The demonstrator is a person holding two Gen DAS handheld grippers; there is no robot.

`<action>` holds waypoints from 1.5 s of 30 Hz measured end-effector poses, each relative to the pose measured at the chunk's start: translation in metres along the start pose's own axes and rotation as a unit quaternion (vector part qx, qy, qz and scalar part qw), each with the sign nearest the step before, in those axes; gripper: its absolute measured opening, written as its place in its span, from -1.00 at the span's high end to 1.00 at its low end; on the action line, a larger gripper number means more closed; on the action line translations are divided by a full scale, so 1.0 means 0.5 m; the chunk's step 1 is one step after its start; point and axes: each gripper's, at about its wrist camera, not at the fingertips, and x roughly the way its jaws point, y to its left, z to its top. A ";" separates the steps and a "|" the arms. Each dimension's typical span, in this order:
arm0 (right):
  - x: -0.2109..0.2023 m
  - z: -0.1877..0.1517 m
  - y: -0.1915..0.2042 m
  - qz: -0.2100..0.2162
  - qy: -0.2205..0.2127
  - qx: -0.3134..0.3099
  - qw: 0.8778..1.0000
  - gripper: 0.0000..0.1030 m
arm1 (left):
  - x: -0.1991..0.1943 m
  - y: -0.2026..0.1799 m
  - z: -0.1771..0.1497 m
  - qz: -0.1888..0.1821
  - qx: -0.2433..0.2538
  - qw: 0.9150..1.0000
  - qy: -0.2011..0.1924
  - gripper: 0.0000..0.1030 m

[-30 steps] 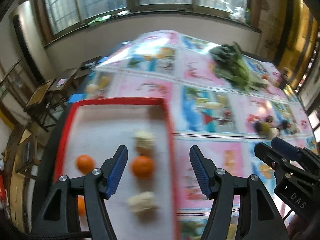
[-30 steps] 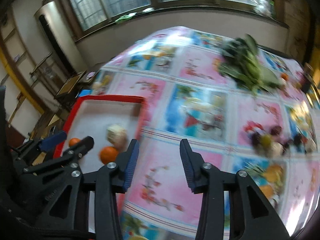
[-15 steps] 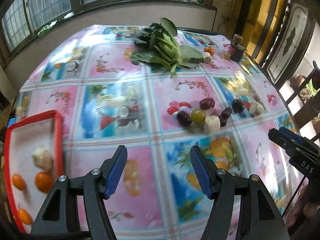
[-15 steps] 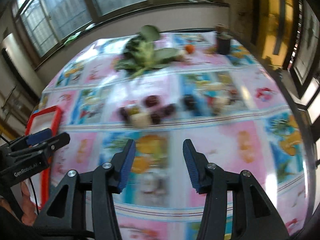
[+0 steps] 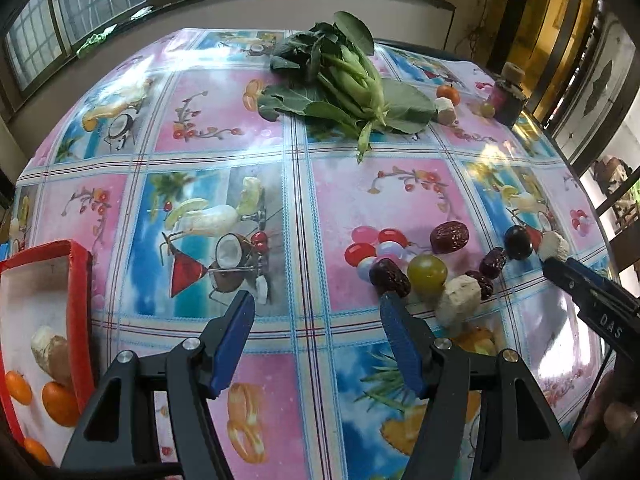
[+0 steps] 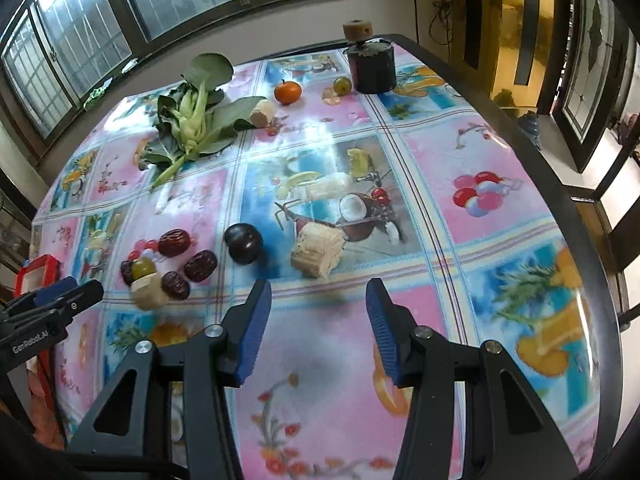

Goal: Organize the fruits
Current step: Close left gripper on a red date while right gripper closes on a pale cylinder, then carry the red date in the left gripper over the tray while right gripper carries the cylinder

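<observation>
Both grippers hang over the table (image 5: 224, 128) with its bright fruit cloth, and both are empty. The left gripper (image 5: 316, 312) has its blue jaws wide apart with nothing between them. The right gripper (image 6: 318, 300) is a bit less wide, and nothing sits in its gap either. From the left gripper, a red tray (image 5: 80, 280) lies at about 9 o'clock, with oranges (image 5: 60, 404) and a pale chunk (image 5: 50, 350) inside it. At about 2 o'clock from that gripper lies a small heap: a green grape (image 5: 427, 272), red dates (image 5: 449, 237), a dark plum (image 5: 518, 242) and a white chunk (image 5: 459, 300). At 12 o'clock, far across the table, lie leafy greens (image 5: 344, 80). Just ahead of the right gripper sits a pale cube (image 6: 317, 250), with the plum close by at 11 o'clock. Far off stand one more orange (image 6: 287, 92) and a dark jar (image 6: 371, 68).
</observation>
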 end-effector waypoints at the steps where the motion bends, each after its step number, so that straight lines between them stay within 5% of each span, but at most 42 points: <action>1: 0.006 0.003 0.001 0.002 0.002 0.001 1.000 0.02 | 0.003 0.001 0.001 -0.003 0.001 1.000 0.001 -0.27; 21: 0.036 0.024 0.013 -0.028 -0.016 -0.005 0.999 0.14 | 0.042 -0.051 0.019 -0.035 0.042 0.998 -0.007 -0.24; 25: 0.035 0.025 0.002 -0.026 -0.018 0.002 0.999 0.33 | 0.046 -0.053 0.027 -0.045 0.042 0.998 -0.011 -0.22; 29: 0.034 0.026 -0.007 -0.021 -0.019 0.007 1.000 0.45 | 0.049 -0.058 0.030 -0.042 0.056 0.997 -0.016 -0.08; 33: 0.035 0.026 -0.005 -0.023 -0.022 0.005 0.999 0.47 | 0.049 -0.068 0.031 -0.047 0.078 0.996 -0.023 0.43; 36: 0.034 0.024 -0.007 -0.024 -0.024 0.005 0.999 0.54 | 0.049 -0.071 0.033 -0.059 0.081 0.995 -0.020 0.60; 45: 0.031 0.021 -0.010 -0.018 -0.026 0.007 0.999 0.55 | 0.040 -0.077 0.012 -0.068 0.081 0.994 -0.022 0.68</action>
